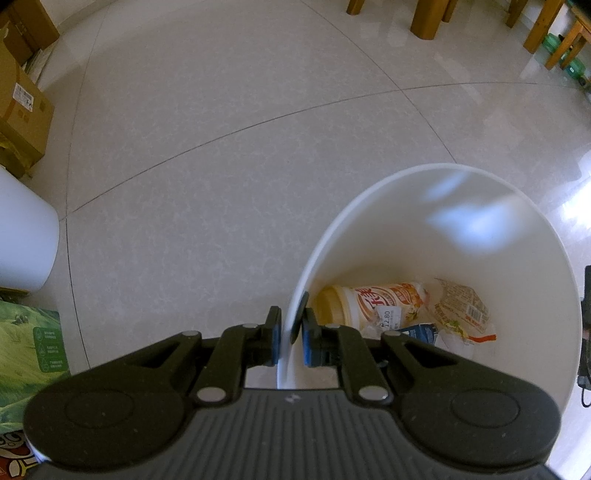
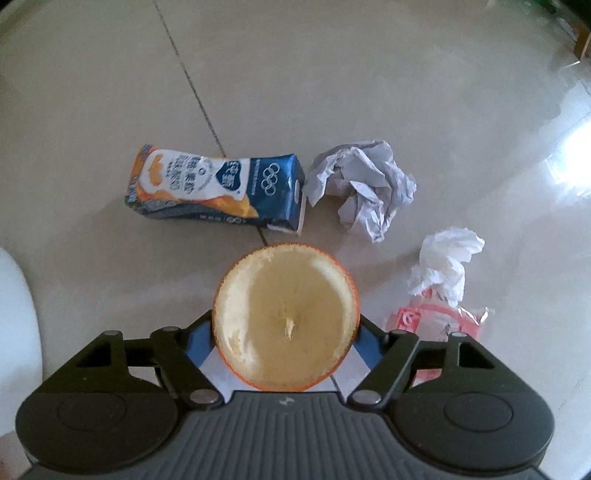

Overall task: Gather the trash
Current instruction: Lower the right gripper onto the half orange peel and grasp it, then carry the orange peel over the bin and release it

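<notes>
Left gripper — pinched on the rim of the white bin, which holds a bottle and wrappers. Right gripper — pointing down, jaws spread either side of the hollow orange peel on the floor; whether the pads touch it cannot be told. Beyond it: milk carton, crumpled paper, tissue.

home, tiled floor, wooden table legs

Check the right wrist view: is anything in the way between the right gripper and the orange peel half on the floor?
Nothing visible. The orange peel half already sits between the right gripper's fingers. The milk carton, crumpled paper and tissue lie beyond it, apart from the peel.
</notes>
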Motion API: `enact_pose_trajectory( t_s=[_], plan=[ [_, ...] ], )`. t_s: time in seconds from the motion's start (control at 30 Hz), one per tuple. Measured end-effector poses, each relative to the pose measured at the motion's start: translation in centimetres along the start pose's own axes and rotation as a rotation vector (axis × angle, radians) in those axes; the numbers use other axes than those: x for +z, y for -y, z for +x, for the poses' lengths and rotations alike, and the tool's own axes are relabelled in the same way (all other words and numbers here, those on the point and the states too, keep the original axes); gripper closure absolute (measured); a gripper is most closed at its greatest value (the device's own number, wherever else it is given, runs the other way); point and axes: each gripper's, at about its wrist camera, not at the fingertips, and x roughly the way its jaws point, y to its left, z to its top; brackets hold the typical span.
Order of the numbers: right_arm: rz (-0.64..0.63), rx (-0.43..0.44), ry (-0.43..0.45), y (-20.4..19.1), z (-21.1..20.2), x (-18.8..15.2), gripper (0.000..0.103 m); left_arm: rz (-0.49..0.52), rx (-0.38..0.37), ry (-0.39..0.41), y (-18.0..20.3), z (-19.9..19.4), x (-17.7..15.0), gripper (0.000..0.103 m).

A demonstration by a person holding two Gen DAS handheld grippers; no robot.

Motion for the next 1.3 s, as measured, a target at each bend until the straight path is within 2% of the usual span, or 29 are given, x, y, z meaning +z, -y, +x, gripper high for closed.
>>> enact_pose_trajectory(
  t_s=[0.27, 0.53, 0.73, 0.93, 1.03, 1.17, 1.23, 1.3],
  plan=[
    [-0.105, 0.016, 0.0, -0.8, -4.8, -1.0, 0.024, 0.003, 0.004, 0.003, 0.0, -0.1, 0.0, 0.093],
    [-0.259, 0.091, 0.053, -2.9, -15.1, -0.8, 0.024, -0.002, 0.003, 0.003, 0.0, 0.0, -0.1, 0.093],
    [-0.34, 0.209, 0.136, -6.5, -24.9, 0.8, 0.024, 0.01, 0.014, 0.008, 0.2, -0.1, -0.1, 0.093],
    [-0.532, 0.32, 0.221, -13.9, -32.5, 0.4, 0.024, 0.002, 0.013, 0.008, 0.2, -0.1, -0.1, 0.093],
    [-0.597, 0.365, 0.222, -17.3, -34.3, -0.4, 0.024, 0.011, 0.017, 0.012, 0.3, -0.1, -0.2, 0.093],
    [-0.665, 0.411, 0.204, -21.3, -34.4, -1.7, 0.023, 0.01, 0.016, 0.012, 0.3, -0.1, -0.2, 0.093],
    [-0.698, 0.412, 0.202, -23.0, -33.9, -2.1, 0.019, 0.008, 0.014, 0.011, 0.3, -0.1, -0.2, 0.093],
    [-0.733, 0.401, 0.224, -23.8, -33.8, -2.9, 0.007, 0.008, 0.014, 0.011, 0.3, -0.1, -0.2, 0.093]
  ],
)
